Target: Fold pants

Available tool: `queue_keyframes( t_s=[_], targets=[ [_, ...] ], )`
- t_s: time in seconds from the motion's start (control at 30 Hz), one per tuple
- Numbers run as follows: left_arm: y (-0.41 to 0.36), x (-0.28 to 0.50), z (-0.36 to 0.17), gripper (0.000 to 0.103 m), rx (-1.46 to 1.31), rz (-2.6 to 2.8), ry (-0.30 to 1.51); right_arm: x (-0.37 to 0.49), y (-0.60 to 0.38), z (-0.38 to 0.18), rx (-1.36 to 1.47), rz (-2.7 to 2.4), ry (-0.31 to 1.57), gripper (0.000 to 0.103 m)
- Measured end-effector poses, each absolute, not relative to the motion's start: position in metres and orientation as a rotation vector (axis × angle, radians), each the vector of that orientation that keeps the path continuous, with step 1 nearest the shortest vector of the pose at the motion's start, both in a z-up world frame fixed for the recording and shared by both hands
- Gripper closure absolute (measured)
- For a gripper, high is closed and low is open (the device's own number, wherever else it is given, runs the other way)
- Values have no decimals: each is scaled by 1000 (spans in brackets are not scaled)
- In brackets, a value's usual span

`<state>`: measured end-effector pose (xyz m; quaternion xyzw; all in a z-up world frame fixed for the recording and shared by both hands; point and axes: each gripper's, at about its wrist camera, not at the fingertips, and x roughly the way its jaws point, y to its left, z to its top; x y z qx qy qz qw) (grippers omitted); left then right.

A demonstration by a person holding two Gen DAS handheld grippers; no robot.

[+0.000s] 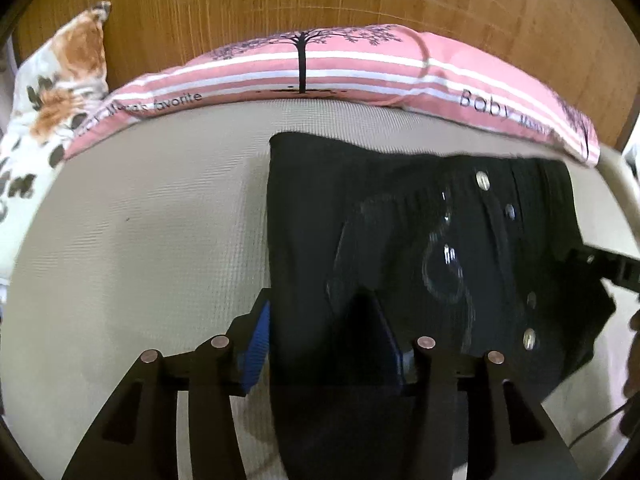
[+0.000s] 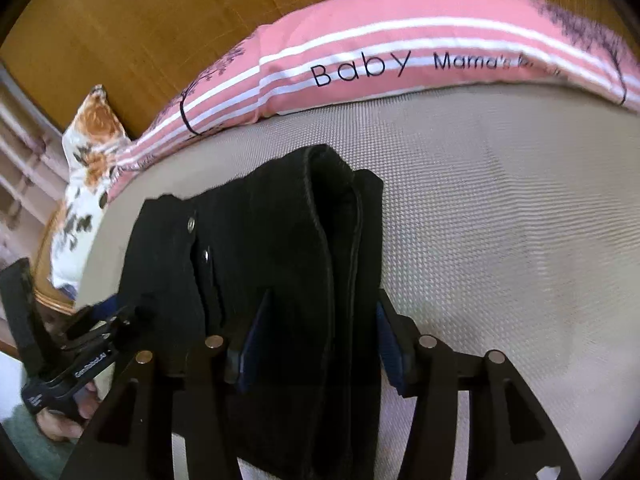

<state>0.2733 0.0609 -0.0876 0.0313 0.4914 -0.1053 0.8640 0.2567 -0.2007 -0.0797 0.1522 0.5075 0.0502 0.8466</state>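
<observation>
The black pants (image 1: 400, 240) lie folded on the beige mattress (image 1: 140, 240), with silver buttons and a clear plastic piece on top. My left gripper (image 1: 324, 340) straddles the pants' left edge with its blue-padded fingers (image 1: 256, 344) wide apart, fabric between them. In the right wrist view the pants (image 2: 260, 248) show as a thick folded stack. My right gripper (image 2: 316, 344) has its fingers (image 2: 390, 344) on either side of the stack's right edge, spread apart. The left gripper (image 2: 104, 320) shows at the left of the right wrist view, at the pants' other edge.
A pink striped pillow (image 1: 320, 68) lies along the wooden headboard (image 1: 240, 0) behind the pants. A floral pillow (image 1: 52, 92) sits at the far left. The mattress (image 2: 500, 220) stretches to the right of the pants. The right gripper's tip (image 1: 612, 268) shows at the right edge.
</observation>
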Motion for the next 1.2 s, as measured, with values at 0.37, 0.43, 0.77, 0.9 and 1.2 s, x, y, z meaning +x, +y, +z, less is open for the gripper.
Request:
queue_keyframes(
  t_s=[0.37,0.43,0.77,0.9,1.2],
  targets=[
    [71,205,-73,50,86,-115,1010,177,-202,-65,298,67,1032,47],
    [72,192,-65,50,81,-98,997,167,-200,-62,287,47,1029,47],
    [69,132,-31,36,62,-61,951,124,-161,-29,163,-10,959,15],
    [71,116,-20,35,42,-53,934,112,-146,-19,125,-12,940,5],
    [71,96,-10,35,52,-14,909,95,-127,-7,88,-15,905,1]
  ],
)
